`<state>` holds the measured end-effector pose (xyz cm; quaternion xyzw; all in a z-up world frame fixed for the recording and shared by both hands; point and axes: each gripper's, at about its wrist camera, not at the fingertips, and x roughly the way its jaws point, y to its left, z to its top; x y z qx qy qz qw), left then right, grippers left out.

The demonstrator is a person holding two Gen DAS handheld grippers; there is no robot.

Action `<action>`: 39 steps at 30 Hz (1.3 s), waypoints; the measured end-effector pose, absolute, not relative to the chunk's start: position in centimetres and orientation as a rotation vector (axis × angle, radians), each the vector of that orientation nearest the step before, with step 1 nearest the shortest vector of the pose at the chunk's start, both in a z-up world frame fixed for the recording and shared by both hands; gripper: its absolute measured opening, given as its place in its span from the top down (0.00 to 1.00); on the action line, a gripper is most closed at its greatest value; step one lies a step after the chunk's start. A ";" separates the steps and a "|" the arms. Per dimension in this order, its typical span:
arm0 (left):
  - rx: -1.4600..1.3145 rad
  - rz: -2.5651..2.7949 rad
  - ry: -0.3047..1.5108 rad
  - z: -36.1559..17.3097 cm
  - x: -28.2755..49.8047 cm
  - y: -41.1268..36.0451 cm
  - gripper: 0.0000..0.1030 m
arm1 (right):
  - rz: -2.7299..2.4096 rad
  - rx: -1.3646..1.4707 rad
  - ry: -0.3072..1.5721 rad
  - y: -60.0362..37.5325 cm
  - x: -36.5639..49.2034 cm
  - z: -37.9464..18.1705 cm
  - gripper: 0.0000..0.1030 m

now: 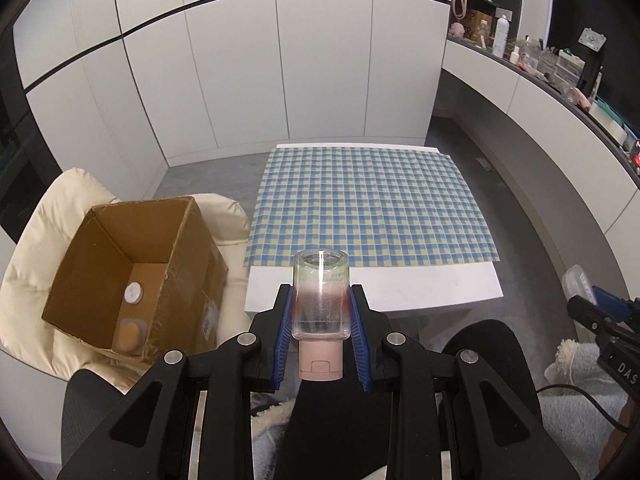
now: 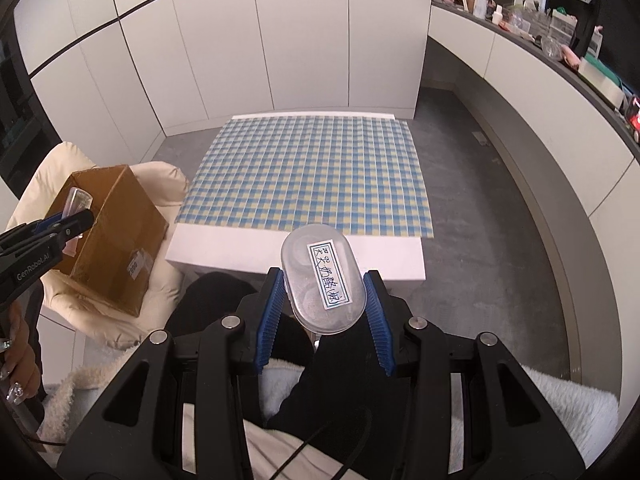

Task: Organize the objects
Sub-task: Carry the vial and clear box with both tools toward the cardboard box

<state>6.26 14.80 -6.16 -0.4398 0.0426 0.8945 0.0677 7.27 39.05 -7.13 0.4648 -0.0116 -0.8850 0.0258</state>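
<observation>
My left gripper (image 1: 321, 312) is shut on a small clear bottle (image 1: 321, 296) with a pink cap, held cap toward the camera, just short of the table's near edge. The same bottle (image 2: 79, 200) and left gripper (image 2: 70, 224) show in the right wrist view beside the open cardboard box (image 2: 116, 240). That box (image 1: 132, 268) sits on a cream cushion and holds two capped containers (image 1: 133, 293). My right gripper (image 2: 325, 284) is shut on a clear oval plastic box (image 2: 323, 282) with a handwritten label, above a person's lap.
A low white table (image 1: 440, 292) carries a blue and yellow checked cloth (image 1: 368, 208). A cream cushion (image 1: 32, 264) lies at the left. White cabinets stand behind. A curved counter (image 1: 560, 72) with clutter runs along the right. A person's hand (image 2: 20, 364) grips the left tool.
</observation>
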 end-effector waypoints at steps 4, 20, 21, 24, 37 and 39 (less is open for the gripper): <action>-1.329 2.681 0.132 -6.6 6.7 14.9 0.74 | -2.730 1.446 -0.022 39.0 8.0 -7.7 0.59; -1.422 2.668 0.079 -8.3 5.2 13.1 0.74 | -2.699 1.508 -0.029 39.3 7.6 -9.6 0.59; -1.428 2.671 0.072 -8.5 5.1 12.9 0.74 | -2.697 1.507 -0.026 39.2 7.6 -9.6 0.59; -1.444 2.669 0.053 -8.9 4.9 12.3 0.74 | -2.689 1.509 -0.017 38.8 7.2 -9.8 0.59; -1.508 2.714 -0.029 -9.9 4.9 8.1 0.74 | -2.602 1.482 0.096 34.8 5.5 -10.1 0.59; -1.516 2.731 -0.048 -9.9 5.2 7.2 0.74 | -2.583 1.473 0.107 33.8 5.2 -10.3 0.59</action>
